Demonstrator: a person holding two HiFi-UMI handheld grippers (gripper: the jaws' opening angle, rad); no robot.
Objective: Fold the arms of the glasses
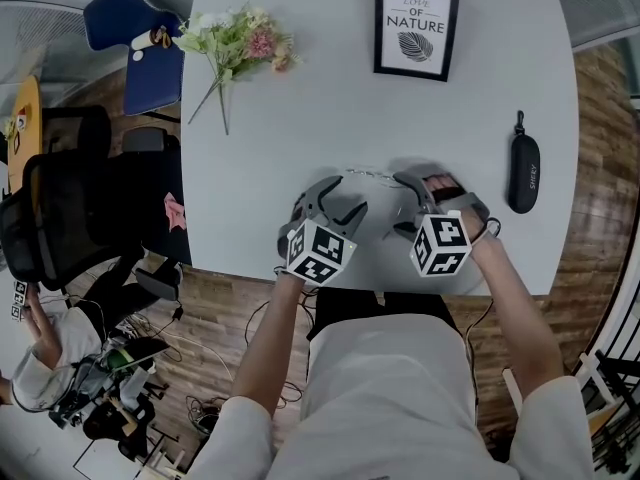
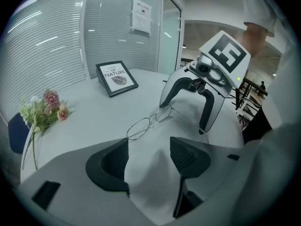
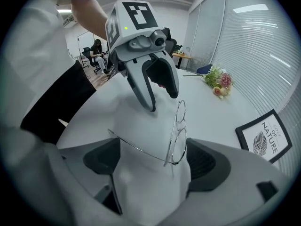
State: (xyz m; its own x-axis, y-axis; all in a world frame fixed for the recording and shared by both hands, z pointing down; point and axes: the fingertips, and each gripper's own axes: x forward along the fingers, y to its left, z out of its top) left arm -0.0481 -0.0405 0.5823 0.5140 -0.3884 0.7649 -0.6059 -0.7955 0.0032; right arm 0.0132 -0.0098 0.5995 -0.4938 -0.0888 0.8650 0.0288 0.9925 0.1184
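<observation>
L gripper [image 2: 150, 148] wide, empty; R gripper [image 3: 153, 155] straddles glasses [image 3: 178, 146].

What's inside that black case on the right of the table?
Its inside is hidden: the black case lies closed on the table. The glasses lie outside it, on the tabletop.

A gray table [image 1: 330, 118] holds flowers [image 1: 235, 43] far left, a framed print [image 1: 415, 28] far right, a black case [image 1: 523, 173] right, and glasses [image 2: 151, 120] near.

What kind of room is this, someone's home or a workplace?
Most likely an office meeting room: glass partition walls with slatted blinds, a black office chair beside the round white table, and a framed print as decoration.
</observation>
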